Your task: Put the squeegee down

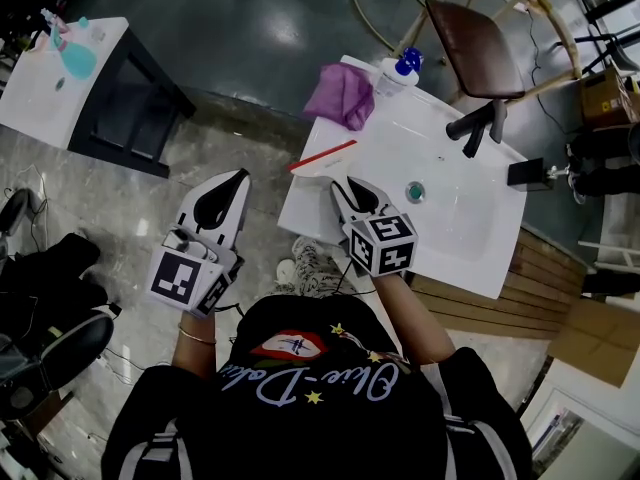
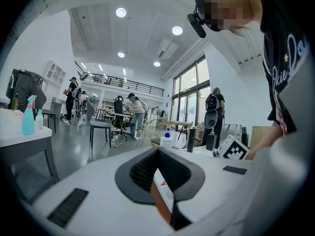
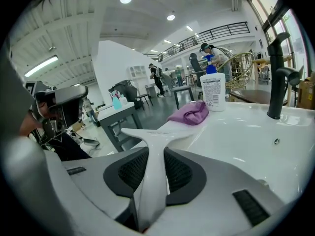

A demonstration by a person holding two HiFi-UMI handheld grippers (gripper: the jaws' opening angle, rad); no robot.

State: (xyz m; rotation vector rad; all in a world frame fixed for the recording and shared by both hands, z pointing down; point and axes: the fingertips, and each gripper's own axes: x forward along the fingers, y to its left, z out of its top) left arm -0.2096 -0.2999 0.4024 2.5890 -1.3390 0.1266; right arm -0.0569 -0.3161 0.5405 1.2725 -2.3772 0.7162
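Right gripper view: the right gripper is clamped on the white squeegee handle, blade just ahead at the sink rim's corner, and released this near the edge, I reckon it could tip off leftward.

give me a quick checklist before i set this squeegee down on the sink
1. Grip: the right hand-held gripper is shut on the white handle of the squeegee: ok.
2. Landing spot: the sink rim under the red blade is bare: ok.
3. Neighbours: the purple cloth and the pump bottle sit further along the rim, apart from the squeegee: ok.
4. Contact: whether the blade touches the rim: cannot tell.
5. Other hand: the left hand-held gripper is empty and off to the side of the sink: ok.
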